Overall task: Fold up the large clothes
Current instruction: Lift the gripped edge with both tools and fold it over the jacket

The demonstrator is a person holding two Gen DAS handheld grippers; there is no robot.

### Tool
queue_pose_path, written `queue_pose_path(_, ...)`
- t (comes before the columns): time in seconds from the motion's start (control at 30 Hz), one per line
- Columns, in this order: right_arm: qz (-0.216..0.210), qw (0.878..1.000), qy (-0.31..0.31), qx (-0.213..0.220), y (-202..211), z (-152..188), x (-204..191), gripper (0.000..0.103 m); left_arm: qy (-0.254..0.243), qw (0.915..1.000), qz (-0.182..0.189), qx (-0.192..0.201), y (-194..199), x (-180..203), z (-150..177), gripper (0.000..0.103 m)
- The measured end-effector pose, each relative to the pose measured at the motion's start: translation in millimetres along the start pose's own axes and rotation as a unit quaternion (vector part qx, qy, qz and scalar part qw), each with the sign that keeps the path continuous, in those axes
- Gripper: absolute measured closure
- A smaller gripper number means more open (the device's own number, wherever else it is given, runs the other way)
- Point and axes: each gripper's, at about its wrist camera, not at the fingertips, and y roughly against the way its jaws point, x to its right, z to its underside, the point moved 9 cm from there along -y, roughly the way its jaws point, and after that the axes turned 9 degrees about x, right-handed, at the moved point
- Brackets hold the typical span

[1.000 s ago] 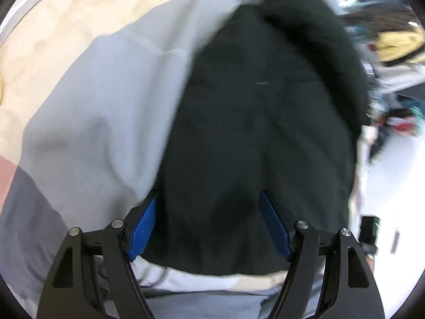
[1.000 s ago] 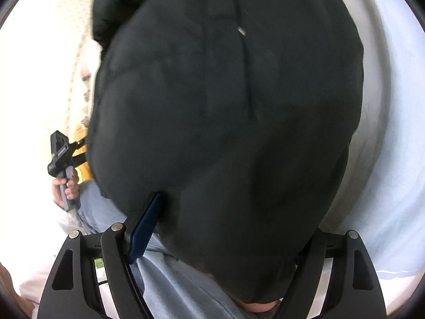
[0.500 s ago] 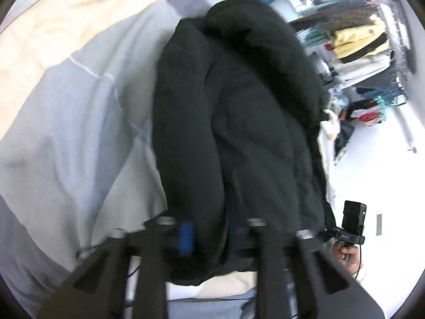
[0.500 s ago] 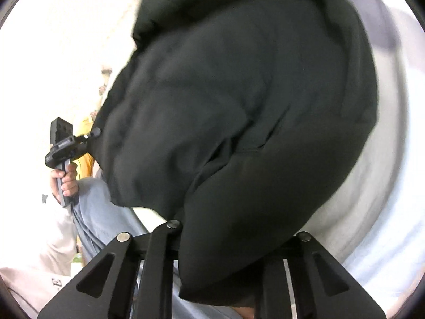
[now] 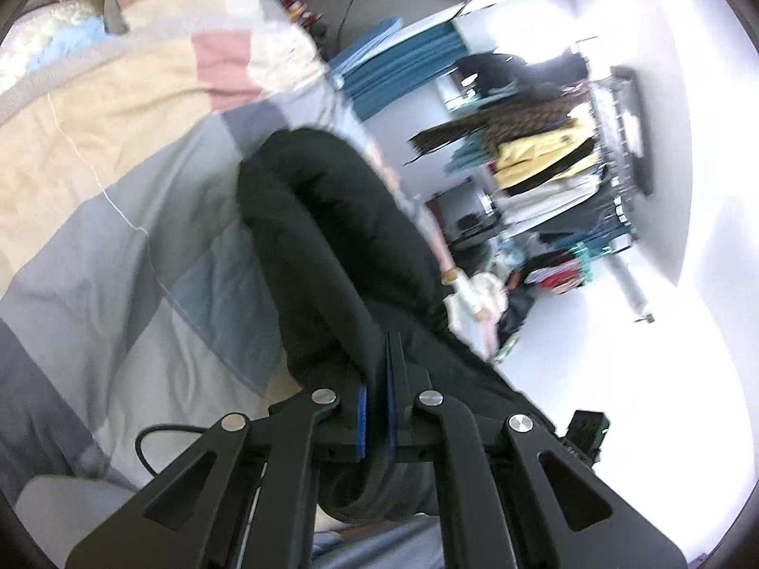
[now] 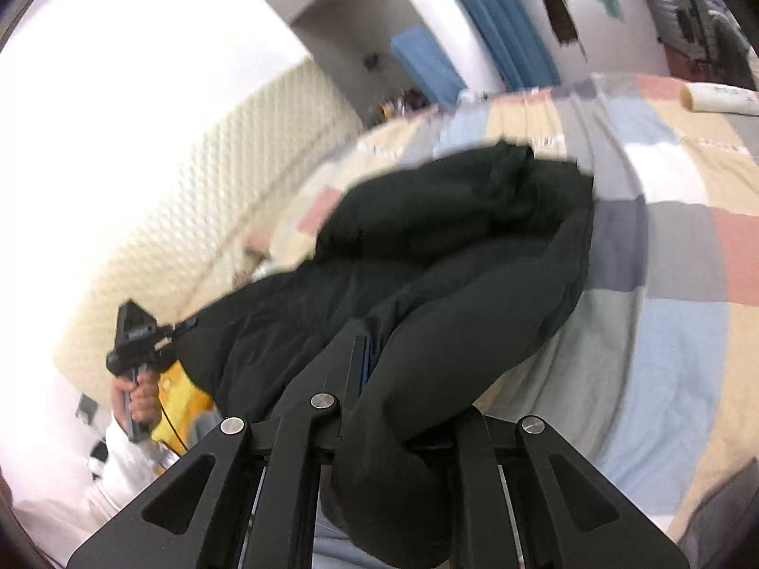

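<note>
A large black padded jacket [image 5: 332, 237] lies over a patchwork quilt on a bed [image 5: 118, 189]. My left gripper [image 5: 377, 355] is shut on the jacket's near edge, its blue pads pressed close with fabric between them. In the right wrist view the jacket [image 6: 474, 246] is bunched and lifted at its near end, draping over my right gripper [image 6: 374, 355], which is shut on a fold of it. The right finger there is hidden under the cloth. The left gripper and the hand holding it [image 6: 137, 346] also show at the left of the right wrist view.
A clothes rack with hanging garments [image 5: 545, 156] stands to the right beyond the bed. A quilted white headboard or wall panel [image 6: 213, 189] runs along the bed's far side. A rolled cream item [image 6: 716, 97] lies on the quilt at the far right. A cable [image 5: 152, 445] loops near the left gripper.
Both grippers went from open around the jacket's edge to shut on it. They have raised the near end, and the jacket has bunched up and folded away from me.
</note>
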Motion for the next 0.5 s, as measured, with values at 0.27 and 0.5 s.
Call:
queue_pose_path(0.27,-0.02,0.997,-0.032,0.064,78,14,-28,0.095,0.005,0.9991,0.03,0.031,64,26,7,0.098)
queue_pose_path(0.5,-0.019,0.993,-0.041,0.106,131,22,-56,0.096,0.031,0.9972,0.054,0.041,106,35,14,0.098)
